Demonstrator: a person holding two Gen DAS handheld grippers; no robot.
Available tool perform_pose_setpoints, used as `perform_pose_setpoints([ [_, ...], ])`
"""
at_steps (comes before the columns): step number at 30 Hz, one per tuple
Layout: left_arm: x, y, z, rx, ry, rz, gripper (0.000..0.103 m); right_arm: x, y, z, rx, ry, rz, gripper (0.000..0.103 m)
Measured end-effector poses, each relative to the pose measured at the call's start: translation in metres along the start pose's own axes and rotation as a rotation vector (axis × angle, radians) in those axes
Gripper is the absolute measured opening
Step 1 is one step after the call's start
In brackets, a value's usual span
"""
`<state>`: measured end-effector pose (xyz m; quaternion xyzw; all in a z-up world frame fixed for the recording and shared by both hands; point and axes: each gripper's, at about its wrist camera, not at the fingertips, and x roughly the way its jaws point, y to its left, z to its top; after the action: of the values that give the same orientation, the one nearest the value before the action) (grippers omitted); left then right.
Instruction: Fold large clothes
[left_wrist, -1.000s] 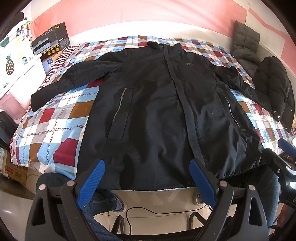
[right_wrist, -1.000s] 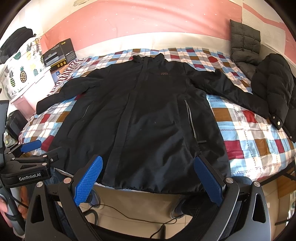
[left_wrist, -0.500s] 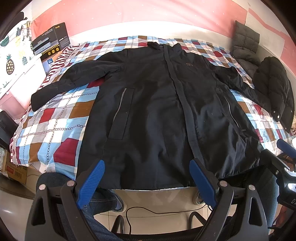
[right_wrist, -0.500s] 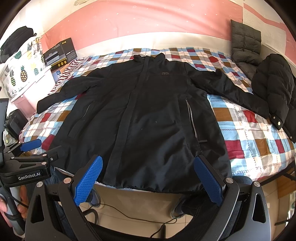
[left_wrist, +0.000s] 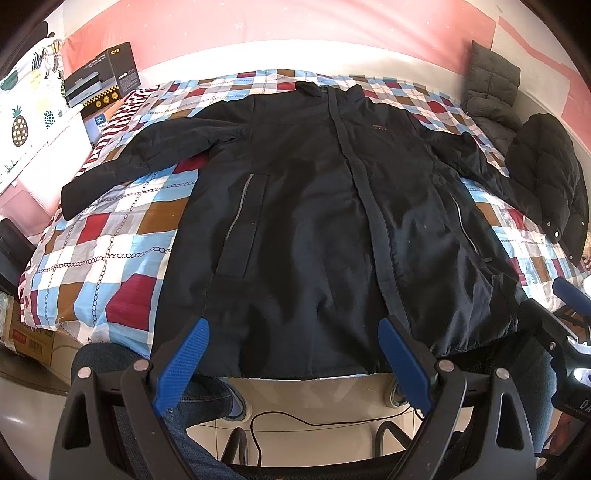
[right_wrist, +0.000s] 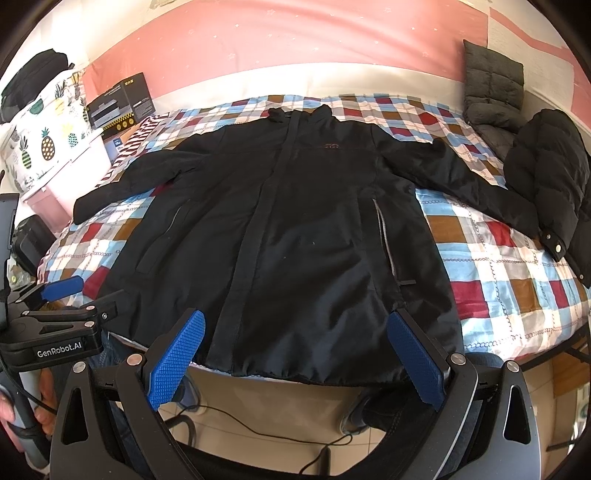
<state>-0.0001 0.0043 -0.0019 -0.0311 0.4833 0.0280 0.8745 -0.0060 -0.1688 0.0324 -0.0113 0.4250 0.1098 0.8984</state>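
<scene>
Nearest, both tools hang off the foot of the bed, the left gripper (left_wrist: 291, 356) and the right gripper (right_wrist: 295, 350) each spread wide and holding nothing. Just beyond them the black coat (left_wrist: 332, 221) lies front-up and flat on the checked bedspread (left_wrist: 110, 240), hem at the near edge, sleeves spread outward. A tidy fold probably starts by pinching one sleeve cuff and carrying it across the chest. Compared with a second ago, nothing has visibly moved. A puffer jacket (right_wrist: 546, 177) sits far right.
</scene>
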Motion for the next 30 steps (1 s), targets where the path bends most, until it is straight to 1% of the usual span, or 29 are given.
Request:
perform_pose_setpoints([
  [13, 0.0, 0.006, -0.004, -0.001, 0.006, 0.001, 0.094, 0.003, 0.005, 0.001, 0.0, -0.001, 0.003, 0.099],
  [15, 0.008, 0.007, -0.001, -0.002, 0.01, 0.002, 0.094, 0.004, 0.005, 0.002, 0.0, 0.001, 0.005, 0.099],
  [19, 0.011, 0.007, 0.0, -0.003, 0.015, 0.003, 0.094, 0.008, 0.006, 0.002, -0.004, 0.005, 0.009, 0.099],
  [25, 0.018, 0.011, 0.004, -0.006, 0.025, 0.01, 0.094, 0.014, 0.009, 0.008, -0.019, 0.002, 0.02, 0.099],
  [30, 0.024, 0.017, 0.012, -0.015, 0.027, 0.011, 0.094, 0.022, 0.013, 0.019, -0.038, 0.005, 0.025, 0.099],
])
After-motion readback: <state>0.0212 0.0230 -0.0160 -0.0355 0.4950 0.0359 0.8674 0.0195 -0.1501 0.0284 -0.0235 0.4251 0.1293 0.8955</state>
